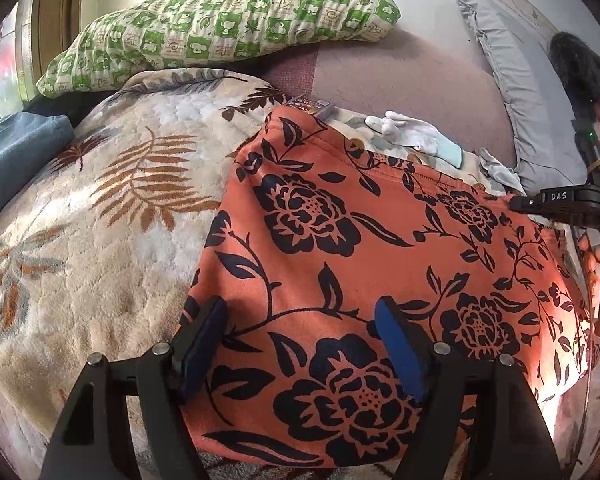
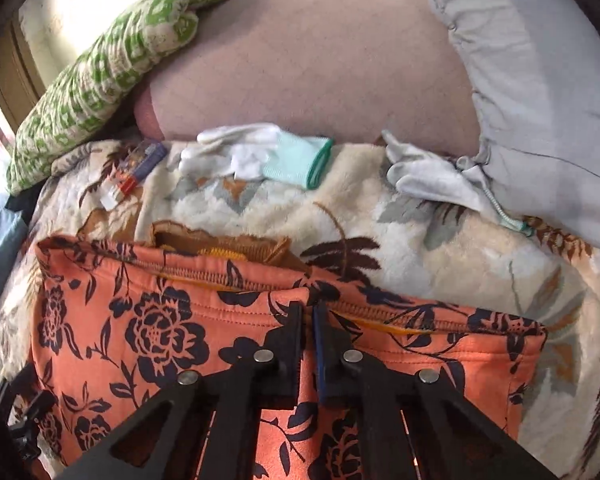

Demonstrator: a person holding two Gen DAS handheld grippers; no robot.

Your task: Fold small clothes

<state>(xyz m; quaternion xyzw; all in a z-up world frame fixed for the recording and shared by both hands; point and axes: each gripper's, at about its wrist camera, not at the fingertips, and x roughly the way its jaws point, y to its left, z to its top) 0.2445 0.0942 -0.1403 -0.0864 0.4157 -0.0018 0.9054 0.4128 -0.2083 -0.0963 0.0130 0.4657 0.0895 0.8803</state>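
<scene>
An orange garment with a black flower print [image 1: 340,264] lies spread on a plush leaf-patterned blanket [image 1: 100,208]. My left gripper [image 1: 300,316] is open, its blue-padded fingers low over the garment's near part, nothing between them. My right gripper [image 2: 307,312] is shut on the garment's [image 2: 140,340] folded zipper edge. In the left wrist view the right gripper [image 1: 518,203] shows at the garment's right edge. A brown piece [image 2: 220,246] peeks out behind the garment's far edge.
A green-and-white checked pillow [image 1: 220,28] and a mauve cushion [image 2: 300,64] lie at the back. White gloves with a mint cuff [image 2: 260,156], a grey-white cloth [image 2: 432,180] and a small packet [image 2: 136,172] lie beyond the garment. A grey pillow [image 2: 540,120] is right, blue cloth [image 1: 16,152] left.
</scene>
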